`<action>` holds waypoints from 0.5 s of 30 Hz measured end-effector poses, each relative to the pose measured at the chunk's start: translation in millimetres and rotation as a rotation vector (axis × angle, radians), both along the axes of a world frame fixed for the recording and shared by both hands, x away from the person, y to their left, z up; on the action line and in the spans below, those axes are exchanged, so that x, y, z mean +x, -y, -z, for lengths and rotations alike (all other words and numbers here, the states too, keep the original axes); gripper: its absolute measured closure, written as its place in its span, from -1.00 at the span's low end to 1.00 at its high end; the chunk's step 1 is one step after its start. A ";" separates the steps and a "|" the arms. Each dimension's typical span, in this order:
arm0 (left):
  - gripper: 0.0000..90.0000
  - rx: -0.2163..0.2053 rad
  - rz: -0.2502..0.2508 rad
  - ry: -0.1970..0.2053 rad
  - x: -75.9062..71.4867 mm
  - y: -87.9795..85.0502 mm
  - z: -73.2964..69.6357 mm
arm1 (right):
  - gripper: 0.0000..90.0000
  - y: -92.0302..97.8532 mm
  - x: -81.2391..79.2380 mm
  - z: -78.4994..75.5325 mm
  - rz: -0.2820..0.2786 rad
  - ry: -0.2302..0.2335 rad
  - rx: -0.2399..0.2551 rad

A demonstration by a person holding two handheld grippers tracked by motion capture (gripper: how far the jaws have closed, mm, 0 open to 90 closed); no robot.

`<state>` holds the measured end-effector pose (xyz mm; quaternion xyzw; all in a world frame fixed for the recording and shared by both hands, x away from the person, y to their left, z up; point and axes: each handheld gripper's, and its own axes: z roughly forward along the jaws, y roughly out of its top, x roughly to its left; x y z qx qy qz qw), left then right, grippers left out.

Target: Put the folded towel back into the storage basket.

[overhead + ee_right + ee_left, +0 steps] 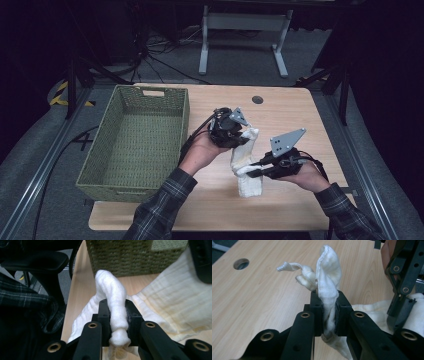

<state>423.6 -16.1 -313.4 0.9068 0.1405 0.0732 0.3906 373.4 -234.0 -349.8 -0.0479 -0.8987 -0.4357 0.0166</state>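
A white cloth (246, 165) hangs between both grippers above the wooden table (280, 115), its lower end near the tabletop. My left gripper (239, 134) is shut on the cloth's upper end; in the left gripper view a bunched fold of the cloth (327, 287) is pinched between the black jaws and sticks up above them. My right gripper (252, 171) is shut on another edge lower down. In the right gripper view a thick roll of the cloth (113, 305) is clamped between the jaws, and the rest of it spreads out to the right.
A green woven basket (137, 140) stands on the left part of the table, empty; its wall (125, 255) is seen beyond the cloth. A round cable hole (257, 99) lies near the far edge. A plaid sleeve (160, 205) reaches in from the bottom.
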 end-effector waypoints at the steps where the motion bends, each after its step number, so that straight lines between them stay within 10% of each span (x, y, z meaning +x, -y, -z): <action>1: 0.79 0.002 0.000 0.004 0.6 -3.3 -1.9 | 0.75 -3.6 2.2 -3.4 -0.002 0.002 0.005; 15: 0.79 -0.005 -0.017 0.049 9.1 -67.1 -29.9 | 0.75 -62.3 25.5 -41.7 -0.033 0.034 0.045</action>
